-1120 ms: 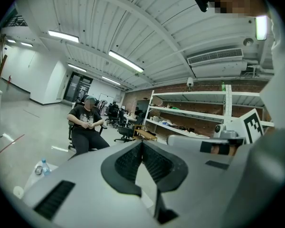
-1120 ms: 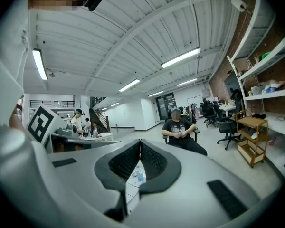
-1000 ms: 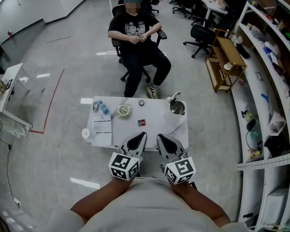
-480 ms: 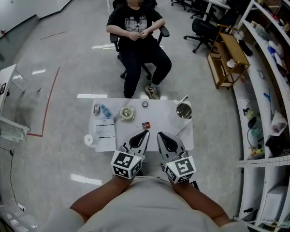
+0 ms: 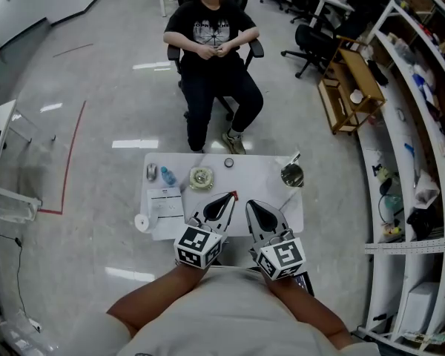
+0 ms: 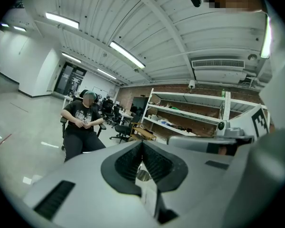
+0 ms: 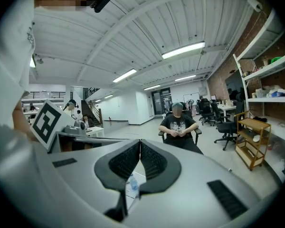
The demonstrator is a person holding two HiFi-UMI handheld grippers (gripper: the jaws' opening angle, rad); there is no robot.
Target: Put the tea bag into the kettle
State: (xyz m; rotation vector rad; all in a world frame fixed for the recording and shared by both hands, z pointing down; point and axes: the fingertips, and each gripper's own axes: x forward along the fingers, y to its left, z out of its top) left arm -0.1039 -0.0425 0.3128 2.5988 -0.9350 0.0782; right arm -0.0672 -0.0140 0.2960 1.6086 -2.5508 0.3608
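A steel kettle (image 5: 291, 174) with its lid up stands at the far right corner of the white table (image 5: 263, 180). The tea bag (image 5: 233, 193), a small red and dark packet, lies mid-table and peeks out just past my left gripper's tip. My left gripper (image 5: 229, 197) hovers over the table's near half with its jaws shut and nothing between them. My right gripper (image 5: 251, 205) is beside it, also shut and empty. In both gripper views the ribbed pads (image 6: 154, 161) (image 7: 126, 161) meet at the tip.
A person (image 5: 211, 39) sits on a chair just beyond the table. On the table's left part are a water bottle (image 5: 167, 176), a grey object (image 5: 151, 172), a round glass dish (image 5: 201, 177), a paper sheet (image 5: 167, 201) and a white roll (image 5: 141, 222). Shelves (image 5: 423, 124) and a wooden cart (image 5: 348, 87) line the right.
The view has moved forward toward the table. Both shut grippers now reach over its near edge, and the left tip has come up to the tea bag.
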